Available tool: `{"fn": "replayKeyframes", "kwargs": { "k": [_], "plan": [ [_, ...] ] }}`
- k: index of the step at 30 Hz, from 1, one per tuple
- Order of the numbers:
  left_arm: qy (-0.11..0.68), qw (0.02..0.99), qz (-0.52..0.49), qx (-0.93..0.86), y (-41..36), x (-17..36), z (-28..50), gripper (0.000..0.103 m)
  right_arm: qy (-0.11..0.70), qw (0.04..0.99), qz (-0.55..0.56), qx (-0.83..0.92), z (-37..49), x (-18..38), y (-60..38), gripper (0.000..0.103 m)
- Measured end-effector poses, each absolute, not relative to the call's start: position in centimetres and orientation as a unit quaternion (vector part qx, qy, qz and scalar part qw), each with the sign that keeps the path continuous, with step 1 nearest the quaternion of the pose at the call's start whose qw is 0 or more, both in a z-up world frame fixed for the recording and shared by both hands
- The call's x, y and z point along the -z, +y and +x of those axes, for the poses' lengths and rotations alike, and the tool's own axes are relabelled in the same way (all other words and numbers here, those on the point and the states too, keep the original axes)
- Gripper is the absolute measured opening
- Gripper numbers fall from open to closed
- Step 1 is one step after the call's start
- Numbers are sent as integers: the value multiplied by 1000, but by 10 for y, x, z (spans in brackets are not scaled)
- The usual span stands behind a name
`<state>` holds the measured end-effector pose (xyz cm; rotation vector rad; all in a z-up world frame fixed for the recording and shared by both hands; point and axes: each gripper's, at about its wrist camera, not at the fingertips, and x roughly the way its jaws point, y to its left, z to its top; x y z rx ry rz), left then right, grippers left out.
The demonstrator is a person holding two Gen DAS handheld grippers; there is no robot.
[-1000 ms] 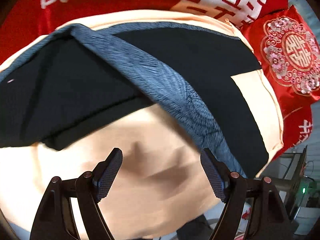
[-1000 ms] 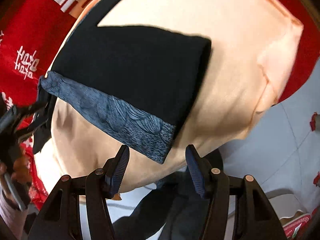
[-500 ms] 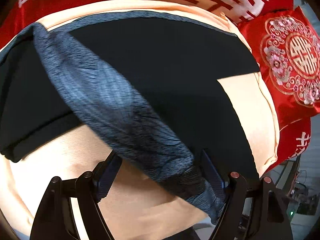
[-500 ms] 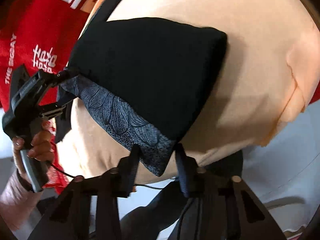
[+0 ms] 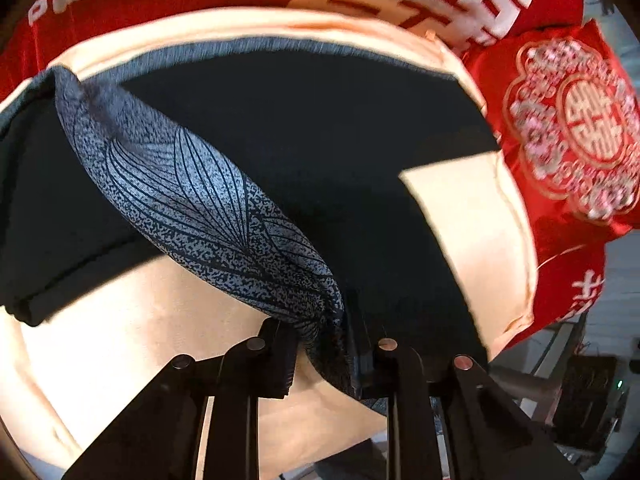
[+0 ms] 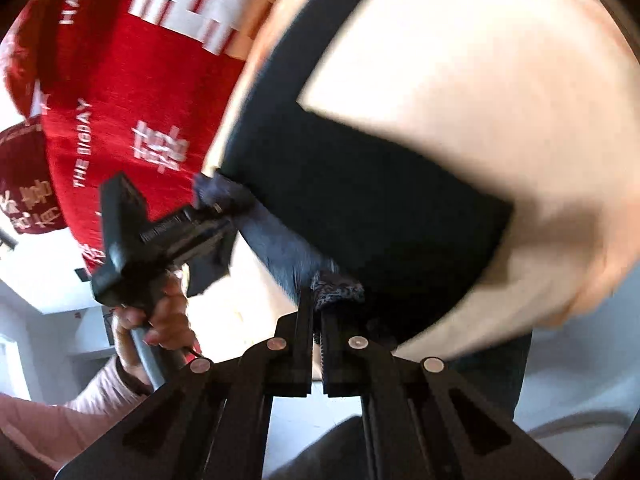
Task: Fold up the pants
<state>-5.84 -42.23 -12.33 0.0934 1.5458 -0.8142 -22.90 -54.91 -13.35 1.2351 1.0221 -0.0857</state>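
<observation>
We see pants on peach cushion; left gripper and right gripper just clamped patterned waistband. Right view blurred; waistband hides jaw tips.

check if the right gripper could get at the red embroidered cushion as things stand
Probably not. The right gripper is shut on the patterned blue-grey waistband of the black pants, so its jaws are occupied. The red embroidered cushion shows only in the left wrist view, beyond the pants and the peach cushion.

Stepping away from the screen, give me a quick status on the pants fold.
Both grippers, left and right, just shut on the patterned waistband. Pants on peach cushion. Nothing obstructing.
</observation>
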Motion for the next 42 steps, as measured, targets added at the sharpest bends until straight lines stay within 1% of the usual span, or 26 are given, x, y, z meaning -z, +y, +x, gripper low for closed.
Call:
{"fn": "replayKeyframes", "kwargs": {
  "k": [5, 11, 14, 18, 20, 21, 22, 24, 26, 27, 28, 29, 30, 31, 34, 36, 38, 39, 40, 42],
  "plan": [
    [661, 658, 8, 361, -434, 112, -34, 22, 431, 736, 521, 34, -191, 94, -607, 3],
    [628, 690, 12, 358, -471, 107, 12, 22, 437, 778, 450, 39, -111, 60, -690, 3],
    [614, 706, 7, 353, -494, 104, 38, 22, 447, 788, 420, 50, -61, 58, -733, 3],
    [609, 717, 15, 339, -514, 109, 58, 23, 475, 786, 390, 68, -9, 78, -761, 3],
    [612, 714, 23, 338, -520, 113, 61, 26, 496, 785, 364, 75, 12, 89, -769, 3],
    [613, 715, 29, 336, -523, 115, 62, 34, 513, 783, 343, 83, 24, 98, -770, 3],
    [612, 718, 38, 329, -523, 117, 61, 50, 523, 780, 332, 88, 30, 104, -772, 3],
    [602, 735, 48, 308, -519, 115, 61, 69, 542, 770, 318, 109, 38, 117, -776, 4],
    [602, 736, 42, 307, -513, 114, 62, 69, 551, 760, 322, 125, 35, 127, -783, 4],
    [606, 735, 47, 301, -510, 115, 63, 69, 559, 755, 310, 146, 35, 129, -786, 8],
    [607, 736, 58, 292, -507, 117, 63, 74, 567, 755, 288, 161, 35, 128, -786, 26],
    [606, 740, 76, 282, -505, 120, 62, 74, 568, 758, 275, 167, 34, 125, -786, 41],
    [604, 743, 92, 272, -502, 123, 59, 74, 561, 766, 264, 171, 31, 117, -784, 70],
    [605, 744, 106, 262, -498, 127, 58, 74, 542, 780, 268, 159, 25, 104, -781, 71],
    [621, 740, 120, 228, -481, 144, 53, 74, 509, 801, 284, 134, -5, 79, -763, 71],
    [632, 736, 123, 206, -470, 157, 50, 74, 505, 795, 310, 132, -32, 82, -751, 71],
    [639, 734, 135, 186, -463, 170, 46, 74, 521, 772, 335, 144, -56, 100, -741, 57],
    [645, 730, 138, 180, -460, 176, 44, 74, 531, 757, 348, 155, -67, 113, -738, 45],
    [650, 726, 139, 178, -457, 182, 41, 74, 538, 742, 362, 167, -75, 128, -738, 42],
    [652, 724, 144, 174, -454, 190, 36, 74, 533, 728, 393, 180, -84, 146, -744, 42]
  ]
}}
